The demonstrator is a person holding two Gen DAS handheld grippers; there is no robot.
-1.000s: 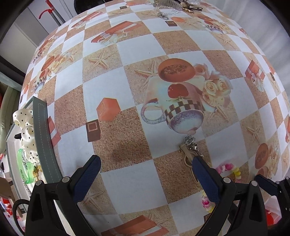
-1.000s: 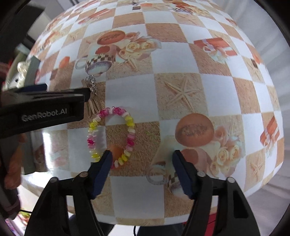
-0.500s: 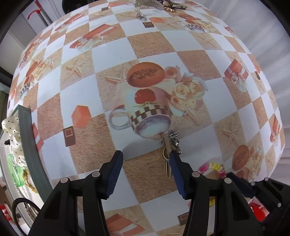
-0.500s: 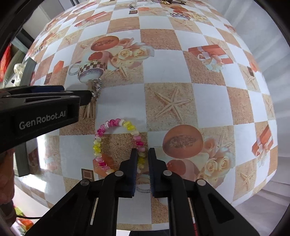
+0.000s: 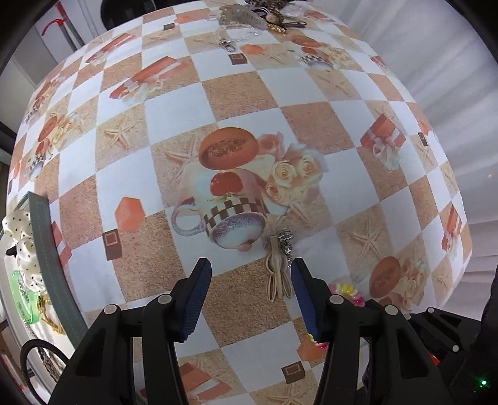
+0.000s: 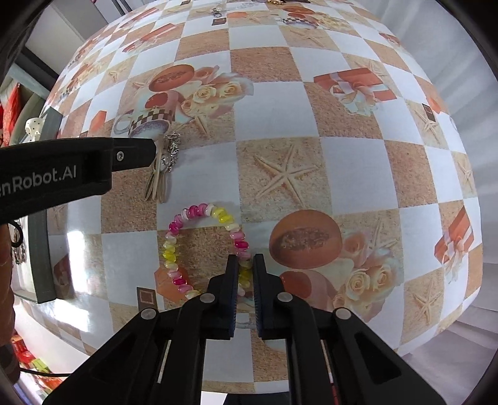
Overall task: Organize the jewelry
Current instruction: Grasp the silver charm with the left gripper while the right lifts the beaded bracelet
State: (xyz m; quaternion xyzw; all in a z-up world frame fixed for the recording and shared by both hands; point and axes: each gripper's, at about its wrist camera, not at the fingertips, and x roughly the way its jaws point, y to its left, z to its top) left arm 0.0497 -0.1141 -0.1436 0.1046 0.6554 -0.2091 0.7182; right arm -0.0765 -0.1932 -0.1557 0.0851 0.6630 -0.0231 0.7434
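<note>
A pink, yellow and white bead bracelet [image 6: 199, 240] lies on the checkered tablecloth. My right gripper [image 6: 246, 264] is shut on the bracelet's right side. A beige hair clip with a silver chain [image 5: 278, 268] lies just ahead of my left gripper [image 5: 250, 274], close to its right finger; it also shows in the right wrist view [image 6: 163, 168]. My left gripper is open and empty. The bracelet peeks out behind the left gripper's right finger [image 5: 345, 288].
A grey-rimmed tray [image 5: 46, 249] at the left table edge holds a polka-dot bow [image 5: 18, 236] and a green bangle [image 5: 23, 299]. A pile of jewelry [image 5: 264, 15] lies at the far table edge. The left gripper's body [image 6: 56, 174] crosses the right wrist view.
My right gripper closed onto the bracelet's right side. My left gripper narrowed from wide open and moved toward the hair clip.
</note>
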